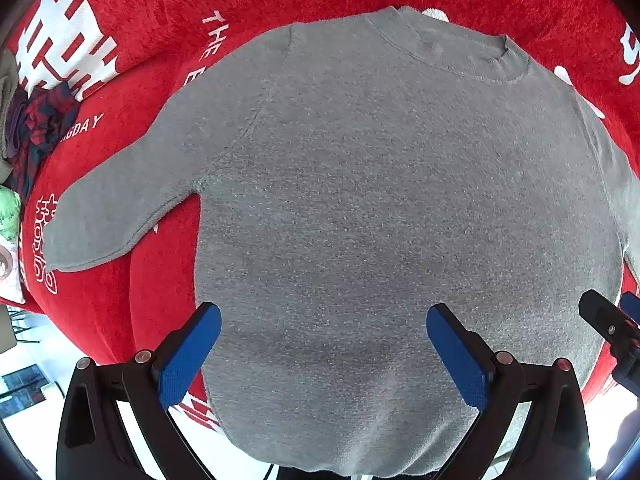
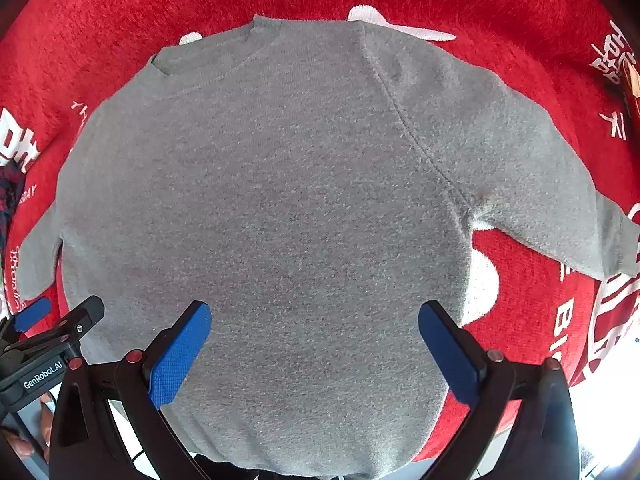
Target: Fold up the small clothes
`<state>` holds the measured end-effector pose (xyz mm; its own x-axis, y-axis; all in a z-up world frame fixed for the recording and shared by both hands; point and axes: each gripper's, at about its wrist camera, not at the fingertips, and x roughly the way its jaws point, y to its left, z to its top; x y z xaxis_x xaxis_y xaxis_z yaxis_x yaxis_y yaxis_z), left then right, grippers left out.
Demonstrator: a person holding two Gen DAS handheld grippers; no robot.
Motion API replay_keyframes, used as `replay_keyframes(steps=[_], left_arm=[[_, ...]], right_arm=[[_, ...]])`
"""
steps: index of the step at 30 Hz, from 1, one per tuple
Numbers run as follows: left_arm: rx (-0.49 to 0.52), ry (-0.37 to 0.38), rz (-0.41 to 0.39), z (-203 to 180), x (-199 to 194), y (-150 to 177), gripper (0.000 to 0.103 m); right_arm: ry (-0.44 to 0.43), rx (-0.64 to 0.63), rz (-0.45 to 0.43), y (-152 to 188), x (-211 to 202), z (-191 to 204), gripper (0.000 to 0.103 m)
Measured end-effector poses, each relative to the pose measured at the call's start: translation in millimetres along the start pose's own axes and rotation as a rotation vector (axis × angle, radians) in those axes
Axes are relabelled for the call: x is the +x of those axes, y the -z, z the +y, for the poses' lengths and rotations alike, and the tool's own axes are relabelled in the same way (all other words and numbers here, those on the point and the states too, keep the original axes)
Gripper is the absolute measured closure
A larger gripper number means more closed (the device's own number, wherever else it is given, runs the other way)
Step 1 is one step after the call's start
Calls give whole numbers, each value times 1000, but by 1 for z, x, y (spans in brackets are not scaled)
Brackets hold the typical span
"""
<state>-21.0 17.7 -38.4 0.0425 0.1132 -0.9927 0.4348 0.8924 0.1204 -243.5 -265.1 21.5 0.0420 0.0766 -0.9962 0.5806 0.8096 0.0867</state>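
Observation:
A small grey long-sleeved sweater (image 1: 380, 200) lies flat on a red cloth, collar far from me, hem at the near edge. Its left sleeve (image 1: 120, 200) points down-left; its right sleeve (image 2: 540, 184) runs out to the right. My left gripper (image 1: 323, 312) hovers open over the hem's left half, blue pads (image 1: 188, 352) wide apart, nothing between them. My right gripper (image 2: 314, 310) is open over the sweater's (image 2: 280, 200) lower right part. Each gripper shows at the other view's edge: the right one (image 1: 608, 320) and the left one (image 2: 52, 328).
The red fuzzy cloth (image 1: 160, 20) with white lettering covers the surface. A crumpled dark red-and-blue garment (image 1: 36, 128) lies at the far left, with other pale items beside it. The cloth's near edge drops off to a bright floor (image 1: 32, 360).

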Motion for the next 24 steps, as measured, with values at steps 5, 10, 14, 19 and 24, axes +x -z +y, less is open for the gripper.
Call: replay_keyframes(steps=[5, 10, 14, 19, 24], left_arm=[[-4, 0, 0, -1, 0, 0, 0], [0, -7, -2, -3, 0, 0, 0], [-9, -1, -6, -2, 0, 0, 0], [-39, 7, -9, 8, 2, -1, 0], [-48, 13, -2, 16, 5, 0, 0]], right_arm=[[4, -5, 3, -2, 1, -2, 0], [4, -7, 4, -3, 2, -2, 0], [2, -18, 5, -4, 3, -3, 0], [6, -26, 10, -5, 8, 1, 0], [18, -29, 10, -3, 10, 6, 0]])
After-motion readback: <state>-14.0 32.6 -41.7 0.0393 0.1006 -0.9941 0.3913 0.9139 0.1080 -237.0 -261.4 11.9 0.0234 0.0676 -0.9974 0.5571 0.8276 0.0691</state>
